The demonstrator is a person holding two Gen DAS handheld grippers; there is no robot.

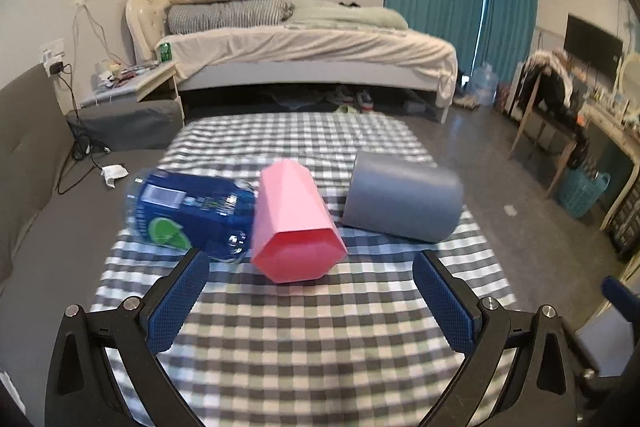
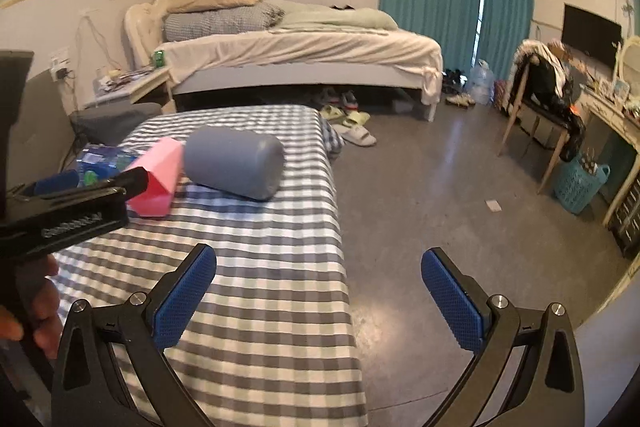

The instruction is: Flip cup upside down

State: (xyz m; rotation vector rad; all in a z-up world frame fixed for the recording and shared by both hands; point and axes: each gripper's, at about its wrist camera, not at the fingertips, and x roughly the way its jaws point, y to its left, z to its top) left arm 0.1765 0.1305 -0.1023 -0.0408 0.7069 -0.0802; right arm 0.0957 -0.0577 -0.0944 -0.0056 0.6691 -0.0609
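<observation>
A pink faceted cup [image 1: 294, 223] lies on its side on the checkered table [image 1: 304, 339], its closed base toward me. A grey cup [image 1: 400, 197] lies on its side to its right. A blue-labelled water bottle [image 1: 188, 211] lies on its side to the pink cup's left, touching it. My left gripper [image 1: 312, 263] is open and empty, just in front of the pink cup. My right gripper [image 2: 318, 267] is open and empty over the table's right edge, well short of the grey cup [image 2: 236, 163] and pink cup [image 2: 158, 183]. The left gripper's body [image 2: 72, 211] partly hides the bottle [image 2: 100, 159].
The table's right edge [image 2: 340, 227] drops to a bare grey floor. A bed [image 1: 304, 47] stands behind the table, shoes beneath it. A nightstand [image 1: 132, 83] and a grey sofa [image 1: 28, 147] are at left. A chair [image 2: 540, 95] and a teal basket [image 2: 580, 183] stand at right.
</observation>
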